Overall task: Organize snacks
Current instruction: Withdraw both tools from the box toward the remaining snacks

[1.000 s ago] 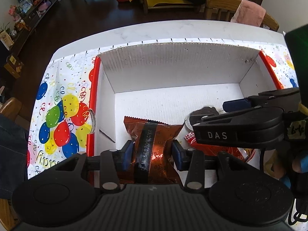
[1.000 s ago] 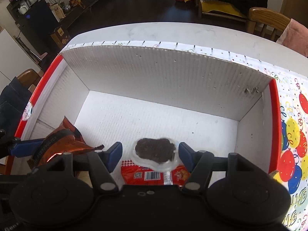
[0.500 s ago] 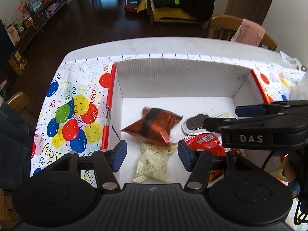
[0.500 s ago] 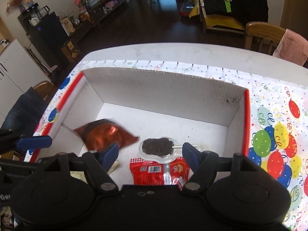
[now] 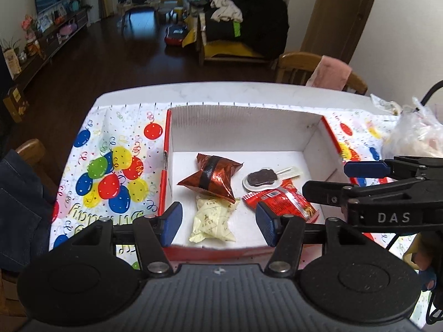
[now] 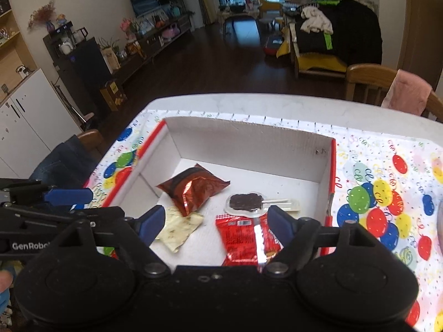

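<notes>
Snacks lie loose on the floor of the white box [image 5: 249,127]: brown packet [image 5: 211,177], pale packet [image 5: 213,217], red packet [image 5: 279,202] and chocolate lolly [image 5: 261,179]. Left gripper [image 5: 218,222] and right gripper [image 6: 213,225] hover above its near edge, jaws spread and empty, probably clear for the next pick.

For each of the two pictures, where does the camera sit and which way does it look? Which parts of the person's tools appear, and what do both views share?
Left wrist view: sits on the left gripper, looks forward and down into the white box; its open blue pads frame the cream packet; the right gripper enters from the right.
Right wrist view: sits on the right gripper, looks into the same box; the left gripper enters from the left.
Shared: box, copper bag, chocolate lollipop, red packet, balloon tablecloth.
</notes>
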A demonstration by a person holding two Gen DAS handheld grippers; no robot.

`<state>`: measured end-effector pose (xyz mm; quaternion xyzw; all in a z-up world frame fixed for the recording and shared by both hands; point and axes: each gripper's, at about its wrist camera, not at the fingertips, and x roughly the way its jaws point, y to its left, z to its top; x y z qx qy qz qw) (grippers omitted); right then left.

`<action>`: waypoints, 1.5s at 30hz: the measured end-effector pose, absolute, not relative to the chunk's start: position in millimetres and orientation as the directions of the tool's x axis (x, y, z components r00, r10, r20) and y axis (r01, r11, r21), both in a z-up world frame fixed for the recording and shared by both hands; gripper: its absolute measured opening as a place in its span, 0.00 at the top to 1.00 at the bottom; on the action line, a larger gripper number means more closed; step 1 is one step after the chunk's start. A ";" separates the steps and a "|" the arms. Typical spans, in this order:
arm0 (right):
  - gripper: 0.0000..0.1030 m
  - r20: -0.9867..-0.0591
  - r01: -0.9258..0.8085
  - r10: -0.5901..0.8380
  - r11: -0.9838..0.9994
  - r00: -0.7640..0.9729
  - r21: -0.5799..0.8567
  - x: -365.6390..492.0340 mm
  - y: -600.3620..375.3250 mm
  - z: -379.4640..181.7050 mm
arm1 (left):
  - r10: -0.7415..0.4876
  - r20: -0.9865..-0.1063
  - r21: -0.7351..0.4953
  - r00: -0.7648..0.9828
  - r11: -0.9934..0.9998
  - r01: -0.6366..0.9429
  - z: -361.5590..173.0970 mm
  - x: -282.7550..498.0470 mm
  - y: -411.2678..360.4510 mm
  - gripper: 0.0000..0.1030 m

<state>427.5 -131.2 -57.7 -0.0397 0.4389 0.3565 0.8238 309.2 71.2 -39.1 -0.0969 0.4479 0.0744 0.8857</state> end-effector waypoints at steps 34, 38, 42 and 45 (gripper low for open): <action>0.00 -0.768 -0.582 0.428 0.808 0.477 0.089 226.9 -161.0 -104.8 | -0.030 -0.795 -0.111 0.605 0.989 -0.096 -70.7 144.7 88.0 0.21; 0.00 -0.800 -0.579 0.388 0.813 0.458 0.063 209.6 -164.8 -126.7 | -0.049 -0.833 -0.122 0.551 0.988 -0.097 -96.2 141.7 91.0 0.21; 0.02 -0.826 -0.557 0.359 0.828 0.435 0.066 203.5 -167.9 -143.7 | -0.061 -0.864 -0.137 0.499 0.984 -0.117 -119.9 141.1 93.7 0.21; 0.06 -0.847 -0.539 0.358 0.836 0.392 0.104 200.8 -171.0 -154.6 | -0.072 -0.882 -0.146 0.466 0.981 -0.125 -135.4 141.6 94.5 0.21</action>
